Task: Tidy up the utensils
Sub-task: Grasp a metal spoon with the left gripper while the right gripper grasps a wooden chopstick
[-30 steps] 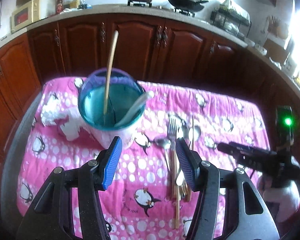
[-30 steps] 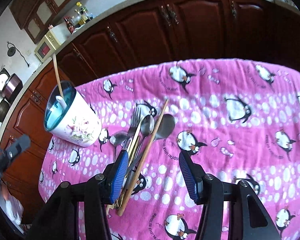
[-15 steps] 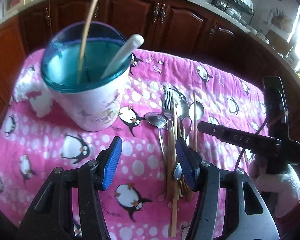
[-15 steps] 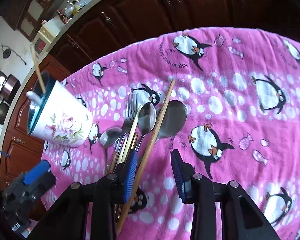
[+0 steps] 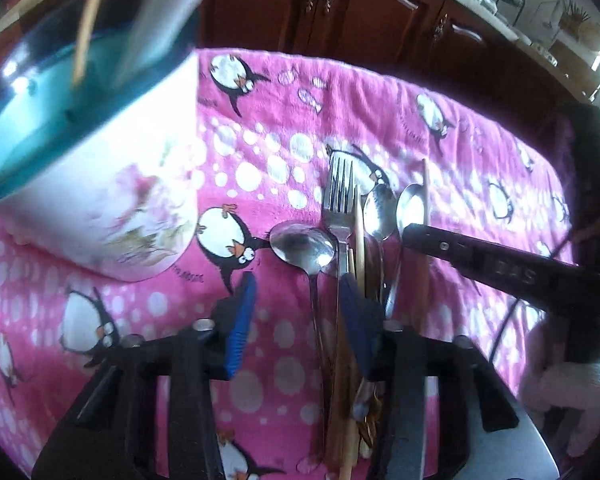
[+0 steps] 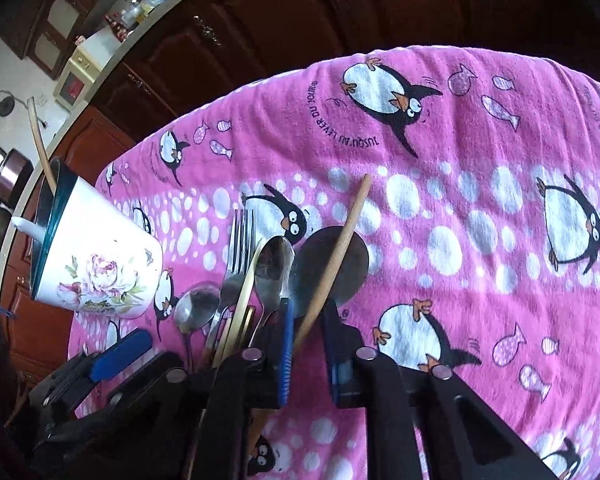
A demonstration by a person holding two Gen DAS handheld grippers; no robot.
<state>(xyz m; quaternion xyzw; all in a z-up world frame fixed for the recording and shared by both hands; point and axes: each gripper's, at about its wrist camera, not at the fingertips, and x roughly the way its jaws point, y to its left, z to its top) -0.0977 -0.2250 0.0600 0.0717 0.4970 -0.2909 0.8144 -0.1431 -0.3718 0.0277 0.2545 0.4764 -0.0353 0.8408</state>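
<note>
A white floral cup with a teal rim (image 5: pixel 112 184) (image 6: pixel 96 272) stands on the pink penguin cloth (image 5: pixel 268 128); a wooden stick and a white utensil stand in it. A pile of utensils lies beside it: a fork (image 5: pixel 338 196) (image 6: pixel 240 240), spoons (image 5: pixel 302 246) (image 6: pixel 274 264), and a wooden chopstick (image 6: pixel 340 248). My left gripper (image 5: pixel 300 300) is open, low over a spoon handle. My right gripper (image 6: pixel 306 320) is half closed, with its fingers on either side of the chopstick and gaps showing; it also shows in the left wrist view (image 5: pixel 500 272).
Dark wooden cabinets (image 5: pixel 340 4) run behind the table under a counter with bottles and appliances (image 6: pixel 132 4). The cloth extends to the right of the pile (image 6: pixel 500 220). The left gripper shows at the lower left of the right wrist view (image 6: pixel 120 352).
Both grippers have come down and forward onto the utensil pile. The right fingers have narrowed around the wooden chopstick. The left fingers have stayed open.
</note>
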